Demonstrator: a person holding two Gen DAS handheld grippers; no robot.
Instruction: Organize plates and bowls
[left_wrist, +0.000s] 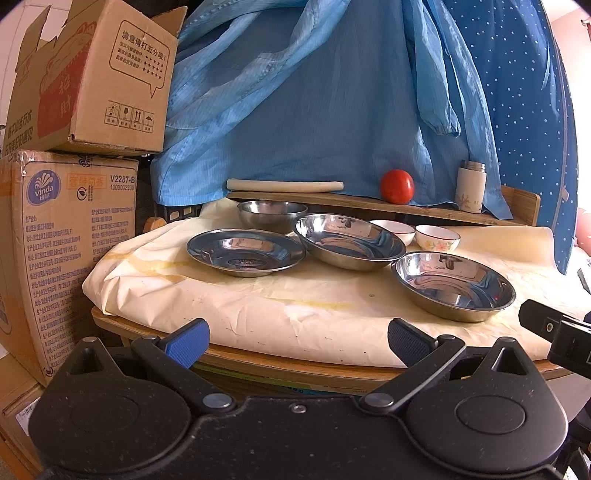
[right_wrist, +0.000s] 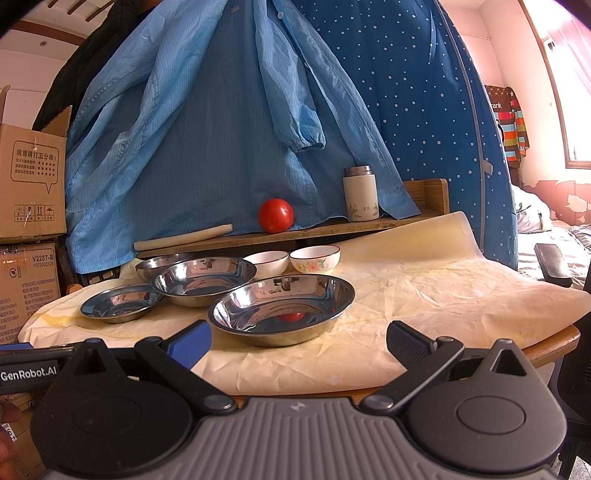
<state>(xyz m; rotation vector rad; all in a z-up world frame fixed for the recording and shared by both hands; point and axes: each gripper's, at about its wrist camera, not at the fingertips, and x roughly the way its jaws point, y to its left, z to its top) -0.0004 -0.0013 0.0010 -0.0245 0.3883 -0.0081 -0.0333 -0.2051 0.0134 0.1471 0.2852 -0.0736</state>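
Right wrist view alone shows bed (right_wrist: 546, 229), both grippers (left_wrist: 298, 341) (right_wrist: 299, 341) spread apart, empty.

Wooden table (left_wrist: 258, 363), cream paper sheet (left_wrist: 332, 314) on it, steel dishes (left_wrist: 245, 251) and bowls (left_wrist: 437, 238) atop

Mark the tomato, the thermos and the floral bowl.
tomato (right_wrist: 275, 215), right wrist view, middle of its front
thermos (right_wrist: 360, 198), right wrist view, white body
floral bowl (right_wrist: 315, 260), right wrist view, outer wall
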